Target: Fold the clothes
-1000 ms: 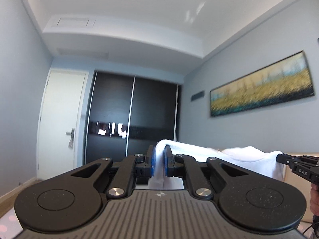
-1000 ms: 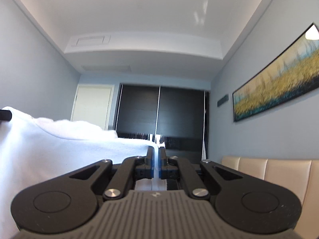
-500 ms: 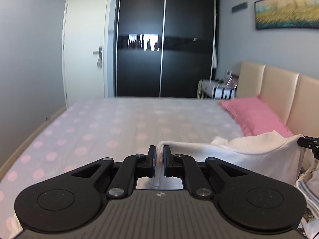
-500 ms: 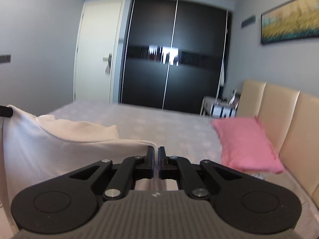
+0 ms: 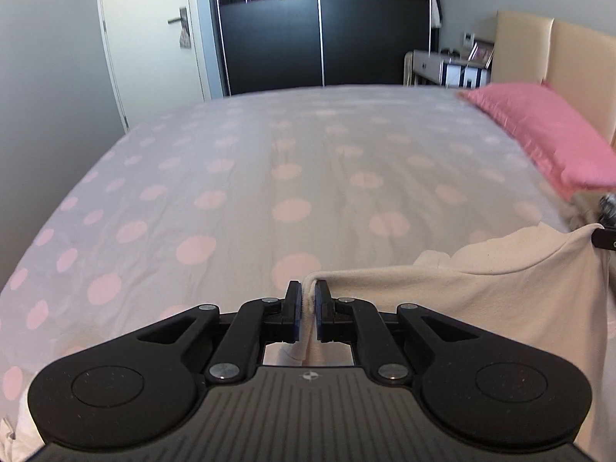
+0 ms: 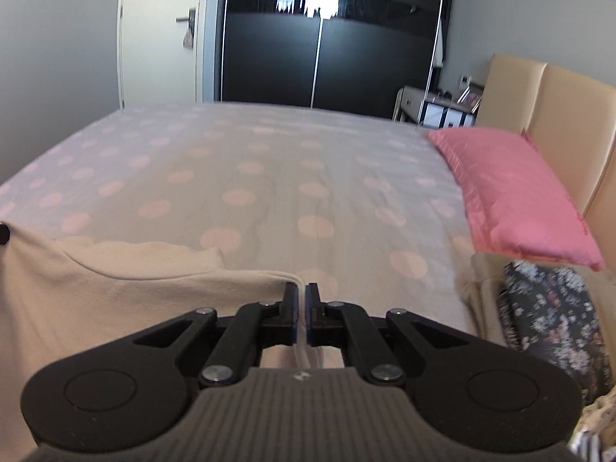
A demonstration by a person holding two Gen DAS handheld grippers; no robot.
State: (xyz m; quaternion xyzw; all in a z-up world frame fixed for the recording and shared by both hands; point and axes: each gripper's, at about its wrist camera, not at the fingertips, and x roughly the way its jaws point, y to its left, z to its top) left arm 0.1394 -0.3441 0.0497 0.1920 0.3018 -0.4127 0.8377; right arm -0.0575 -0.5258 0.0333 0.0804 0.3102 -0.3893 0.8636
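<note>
Bedroom, polka-dot bed (image 5: 238, 177) fills both views, and it looks like the surface the folding will happen on. Nearest in the left wrist view, left gripper (image 5: 307, 300) is pinched on the edge of a cream garment (image 5: 481, 292), cloth sandwiched between the blue pads and trailing down behind them. Same in the right wrist view: right gripper (image 6: 301, 304) is pressed together on the garment (image 6: 115, 292) at another point along the top edge. Garment hangs stretched between the two grippers like a banner, top edge sagging a bit at the middle, likely neckline. Judged reason: two-point hold keeps it spread flat so it can be laid on the bed without bunching. It sits at the near edge of the bed, not yet lying on it as far as I can tell. Both grippers angle down toward the bed, side by side, well apart, roughly parallel. Hands themselves not visible. To the right, a dark floral cloth (image 6: 554, 327), then pink pillow (image 6: 512, 192) against the beige headboard (image 6: 562, 107). Far end: black wardrobe (image 5: 323, 30), white door (image 5: 154, 34).
</note>
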